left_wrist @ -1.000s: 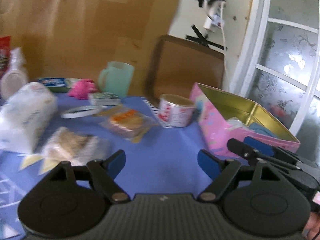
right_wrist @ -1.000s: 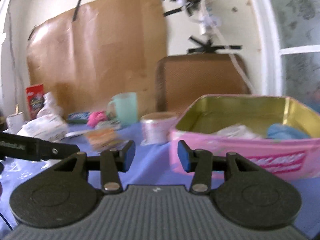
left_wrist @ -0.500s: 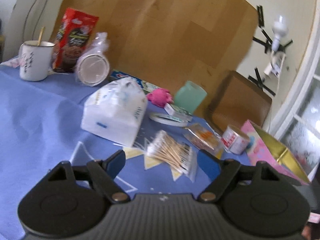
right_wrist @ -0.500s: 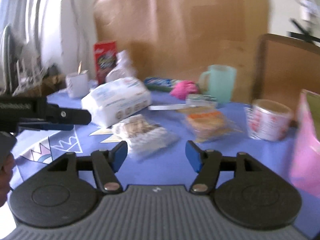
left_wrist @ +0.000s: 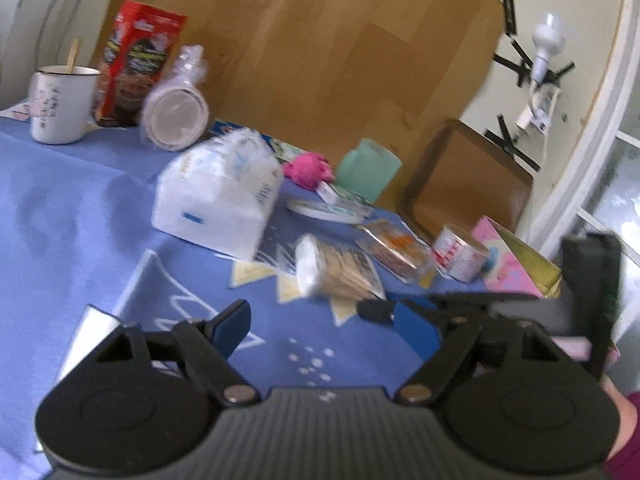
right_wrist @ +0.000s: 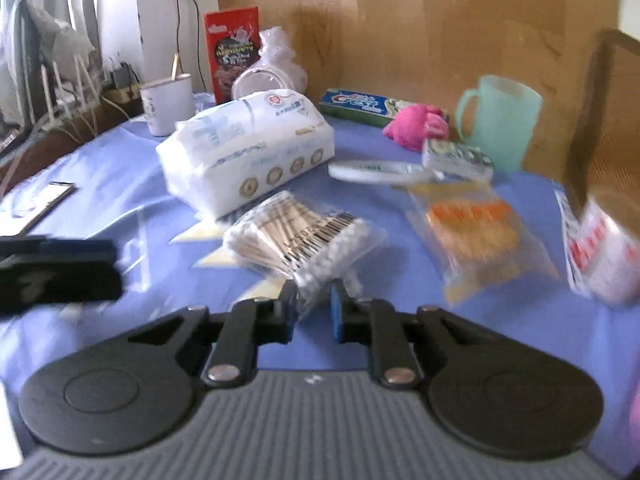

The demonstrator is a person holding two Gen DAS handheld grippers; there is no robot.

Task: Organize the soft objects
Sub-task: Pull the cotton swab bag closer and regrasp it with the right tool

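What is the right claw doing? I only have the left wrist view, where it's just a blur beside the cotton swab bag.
Observer: In the right wrist view, the right claw is shut on the near end of the cotton swab bag, with plastic pinched between its blue pads.
Operator: Does the green mug have a handle? I see none.
Observer: Yes. The green mug has a handle on the side facing the pink soft toy.

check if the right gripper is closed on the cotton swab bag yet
Shut on it: the right gripper has its jaws pinching the near end of the cotton swab bag.
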